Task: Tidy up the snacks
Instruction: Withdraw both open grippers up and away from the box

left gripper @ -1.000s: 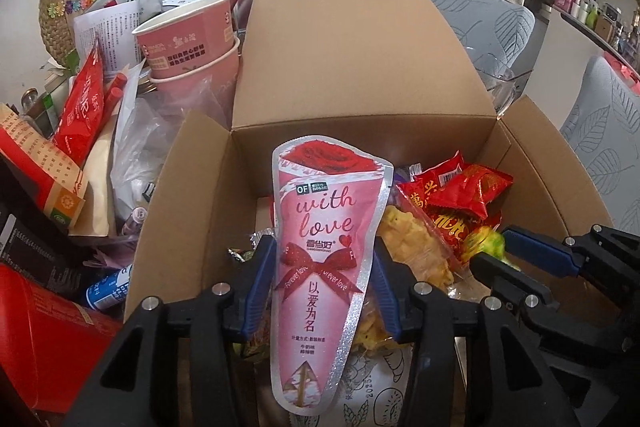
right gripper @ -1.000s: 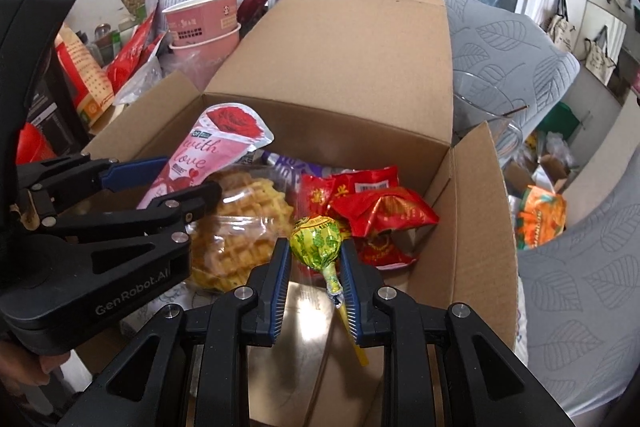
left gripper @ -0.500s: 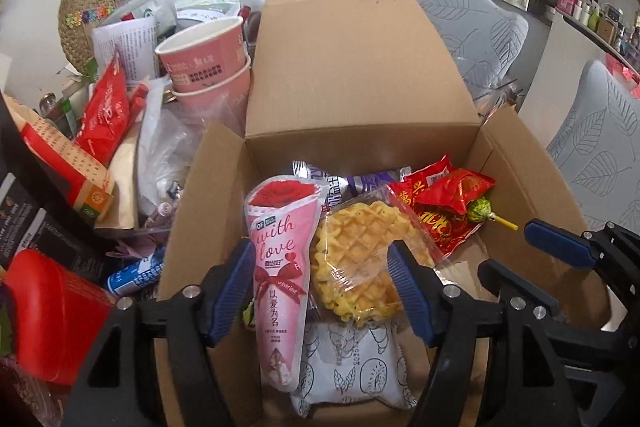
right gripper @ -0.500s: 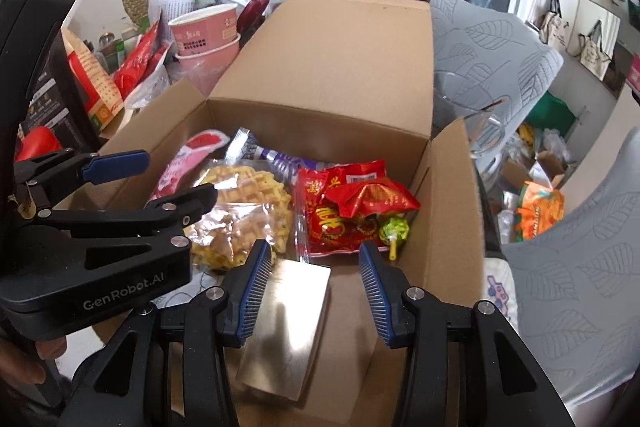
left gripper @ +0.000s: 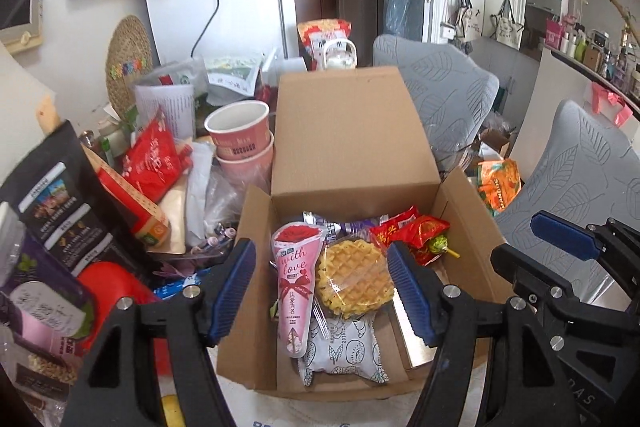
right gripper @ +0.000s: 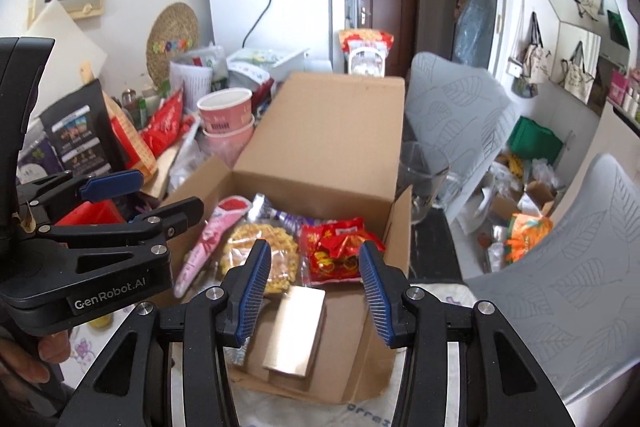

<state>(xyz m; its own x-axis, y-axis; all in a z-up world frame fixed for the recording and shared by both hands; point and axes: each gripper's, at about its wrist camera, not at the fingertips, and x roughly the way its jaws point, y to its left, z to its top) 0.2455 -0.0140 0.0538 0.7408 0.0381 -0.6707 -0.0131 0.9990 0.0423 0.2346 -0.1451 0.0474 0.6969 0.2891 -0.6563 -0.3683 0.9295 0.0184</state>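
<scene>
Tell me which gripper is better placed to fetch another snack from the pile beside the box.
Left, probably. The left gripper is open and empty, nearest the snack pile left of the cardboard box. The right gripper, also empty, sits on the far side.

Brown cardboard box (left gripper: pixel 352 143); pink rose-print packet (left gripper: pixel 297 279); golden waffle (left gripper: pixel 354 279); red snack bag (left gripper: pixel 416 235).

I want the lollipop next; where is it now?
In the left wrist view the lollipop lies in the cardboard box, right side, on the red packets.

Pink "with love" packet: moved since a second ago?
Yes. The pink packet left the open left gripper and lies in the cardboard box, beside the waffle.
</scene>
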